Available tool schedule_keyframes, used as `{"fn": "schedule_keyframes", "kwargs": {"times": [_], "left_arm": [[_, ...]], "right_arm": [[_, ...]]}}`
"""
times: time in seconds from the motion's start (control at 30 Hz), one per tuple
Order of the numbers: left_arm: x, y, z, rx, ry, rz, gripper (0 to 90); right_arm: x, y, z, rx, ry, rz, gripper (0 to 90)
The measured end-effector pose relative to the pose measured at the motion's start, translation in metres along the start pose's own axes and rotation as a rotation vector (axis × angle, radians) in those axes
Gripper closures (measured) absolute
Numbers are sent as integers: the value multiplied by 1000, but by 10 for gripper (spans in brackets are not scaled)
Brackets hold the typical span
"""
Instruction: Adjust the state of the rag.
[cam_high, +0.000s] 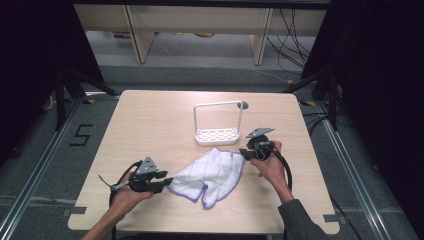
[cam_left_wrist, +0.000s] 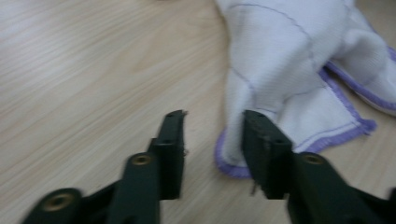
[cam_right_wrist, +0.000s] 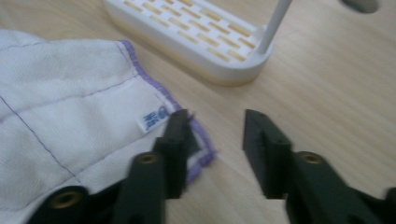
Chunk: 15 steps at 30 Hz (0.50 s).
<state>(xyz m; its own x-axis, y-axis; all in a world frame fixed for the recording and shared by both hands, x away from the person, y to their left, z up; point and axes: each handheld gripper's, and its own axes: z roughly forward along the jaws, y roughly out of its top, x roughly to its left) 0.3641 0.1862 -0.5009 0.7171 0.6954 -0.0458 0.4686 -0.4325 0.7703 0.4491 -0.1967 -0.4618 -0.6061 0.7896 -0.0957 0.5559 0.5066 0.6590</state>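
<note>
The bench (cam_high: 150, 120) carries a white cloth (cam_high: 212, 172) lying crumpled near the front edge, below the rack (cam_high: 218, 122). The cloth is light, limp and non-fragile; grip its purple hemmed corners. Left hand-held gripper (cam_left_wrist: 212, 135) and right hand-held gripper (cam_right_wrist: 215, 133): jaws apart, nothing clamped.

Grey floor (cam_high: 200, 75) (cables trailing), pale shelving (cam_high: 200, 20) behind, black curtains (cam_high: 380, 75) flanking

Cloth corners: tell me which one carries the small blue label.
The corner at the right hand-held gripper, on the cloth side nearest the white rack; the blue label sits just inside its purple hem.
</note>
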Motion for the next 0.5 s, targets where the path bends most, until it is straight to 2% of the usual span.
{"fn": "schedule_keyframes", "kwargs": {"times": [0.03,0.07,0.1,0.17,0.2,0.23,0.27,0.3,0.33,0.37,0.4,0.43,0.47,0.5], "left_arm": [[-1,-2,-9,-27,14,-27,535],[-1,-2,-9,-27,14,-27,524],[-5,-3,-15,-53,10,-42,524],[-17,-4,-25,-80,-27,-39,519],[-33,-4,-28,-91,-67,-27,522],[-33,-4,-28,-91,-67,-27,530],[-41,-4,-27,-95,-104,-23,531],[-49,-3,-25,-87,-122,-15,531],[-55,-3,-23,-83,-129,-14,534],[-57,-3,-20,-62,-140,12,534],[-59,-3,-16,-54,-145,13,533],[-60,-3,-13,-44,-150,15,530],[-59,-3,-11,-27,-148,23,529],[-58,-3,-8,-33,-148,16,529]], "right_arm": [[5,0,-8,-10,-13,-39,556],[5,0,-8,-10,-13,-39,556],[12,-1,-19,-39,-2,-42,550],[28,-5,-39,-71,94,-1,537],[44,-11,-52,-123,164,-9,540],[44,-11,-52,-123,164,-9,540],[63,-20,-58,-113,242,5,550],[63,-20,-58,-113,242,5,550],[71,-24,-58,-125,269,-15,552],[80,-27,-60,-108,273,-29,554],[88,-30,-60,-111,289,-57,557],[102,-36,-60,-100,317,-73,565],[108,-38,-59,-98,330,-83,566],[108,-38,-59,-98,330,-83,566]]}}
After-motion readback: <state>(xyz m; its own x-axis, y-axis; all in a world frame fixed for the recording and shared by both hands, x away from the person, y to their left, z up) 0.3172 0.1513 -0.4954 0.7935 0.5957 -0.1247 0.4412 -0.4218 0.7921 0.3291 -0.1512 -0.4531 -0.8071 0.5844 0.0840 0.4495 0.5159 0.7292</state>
